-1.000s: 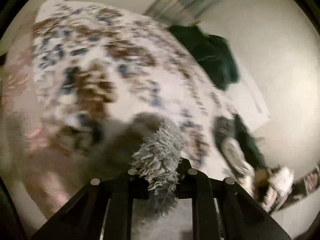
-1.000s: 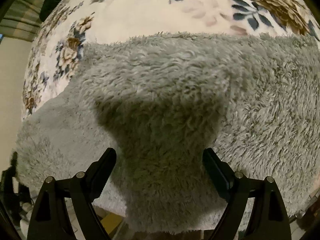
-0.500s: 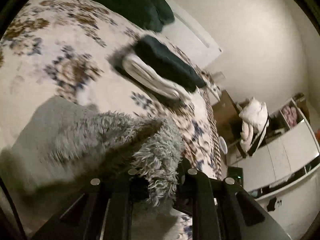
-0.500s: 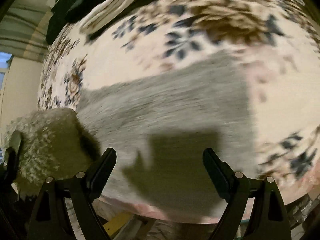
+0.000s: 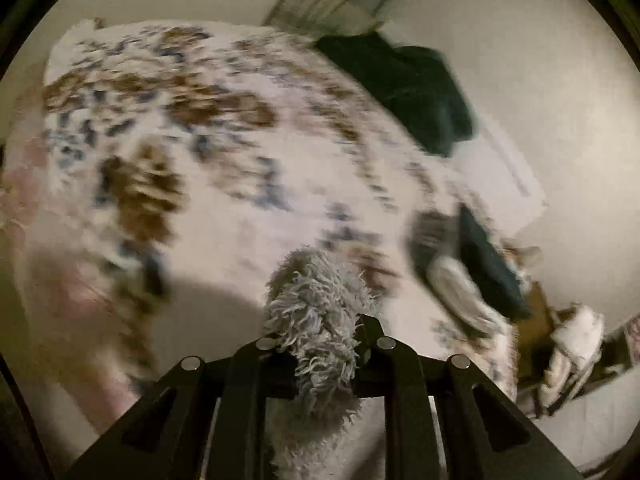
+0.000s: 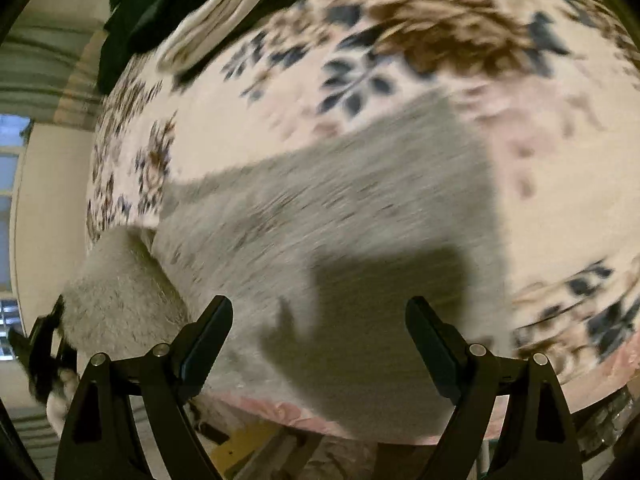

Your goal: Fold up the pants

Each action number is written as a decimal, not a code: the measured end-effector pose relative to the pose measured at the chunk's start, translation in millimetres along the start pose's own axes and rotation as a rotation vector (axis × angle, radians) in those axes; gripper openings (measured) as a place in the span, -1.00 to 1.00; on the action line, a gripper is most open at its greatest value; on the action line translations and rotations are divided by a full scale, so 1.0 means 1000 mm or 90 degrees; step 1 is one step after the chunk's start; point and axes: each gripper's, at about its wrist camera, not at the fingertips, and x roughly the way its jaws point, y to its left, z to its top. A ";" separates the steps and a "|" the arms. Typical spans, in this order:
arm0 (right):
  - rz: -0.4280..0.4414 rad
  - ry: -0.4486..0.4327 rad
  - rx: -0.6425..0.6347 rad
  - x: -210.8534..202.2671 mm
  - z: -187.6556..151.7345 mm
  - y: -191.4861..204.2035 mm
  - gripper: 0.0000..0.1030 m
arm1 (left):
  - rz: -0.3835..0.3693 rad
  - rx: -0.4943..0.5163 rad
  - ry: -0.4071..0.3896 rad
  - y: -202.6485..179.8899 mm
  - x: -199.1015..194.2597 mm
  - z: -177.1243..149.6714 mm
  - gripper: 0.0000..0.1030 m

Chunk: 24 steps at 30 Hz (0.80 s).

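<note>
Left wrist: dark clothes (image 5: 420, 88) beyond pants (image 5: 320, 320).

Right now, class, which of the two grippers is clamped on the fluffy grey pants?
The left gripper: its jaws pinch the grey pants. The right gripper hangs wide open above them.

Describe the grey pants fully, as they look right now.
The pants are pale grey with a long, shaggy fleece pile. Most of the garment lies spread on the floral bedspread, reaching the bed's near edge. One bunched end is lifted off the bed, pinched in the left gripper, tufts hanging below its fingers. The right gripper hangs open above the flat part, casting a shadow on it.
</note>
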 end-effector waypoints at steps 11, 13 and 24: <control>-0.016 0.107 -0.160 0.061 -0.047 0.151 0.75 | 0.082 -0.049 0.160 0.127 0.002 -0.047 0.28; -0.001 0.147 -0.204 0.087 -0.061 0.192 0.76 | 0.056 -0.091 0.212 0.146 0.021 -0.069 0.28; -0.093 0.275 -0.502 0.217 -0.135 0.346 0.75 | 0.059 -0.193 0.239 0.186 0.015 -0.127 0.28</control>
